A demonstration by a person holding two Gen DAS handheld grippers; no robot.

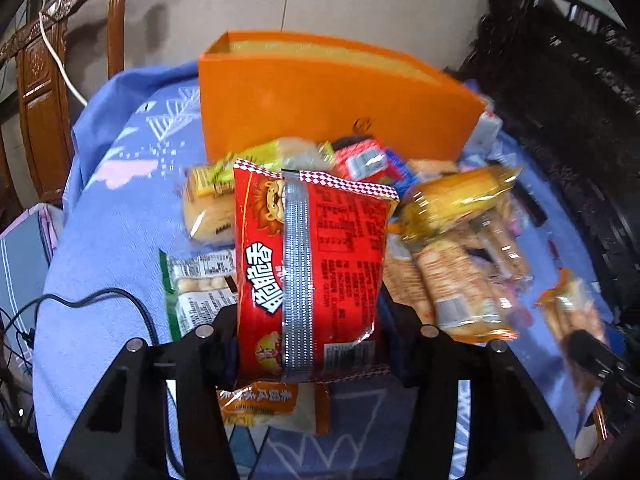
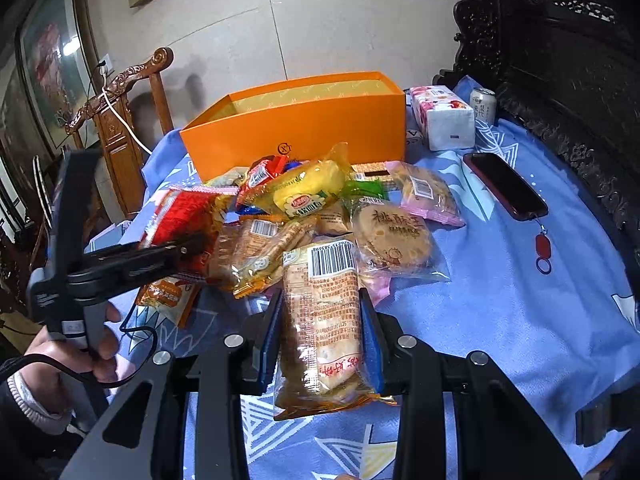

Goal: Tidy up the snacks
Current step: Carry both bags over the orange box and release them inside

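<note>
A red snack bag (image 1: 316,256) with a silver seam stands upright between my left gripper's (image 1: 310,320) fingers, which are shut on its lower half; it hangs above the blue cloth (image 1: 112,240). The right wrist view shows that same bag (image 2: 180,212) at the left, in the left gripper (image 2: 188,248). My right gripper (image 2: 320,304) is shut on a clear cracker packet (image 2: 320,304) with a barcode, its blue pads (image 2: 370,332) pressing both sides. Behind the snack pile (image 2: 312,196) an orange box (image 2: 304,128) stands open; it is seen as the orange box (image 1: 320,92) in the left wrist view.
Several wrapped snacks lie heaped in front of the box. A phone (image 2: 504,184), a tissue pack (image 2: 440,116) and a can (image 2: 484,104) sit at the right. A wooden chair (image 2: 120,120) stands left, dark carved furniture (image 2: 560,60) right. A hand (image 2: 80,356) holds the left gripper's handle.
</note>
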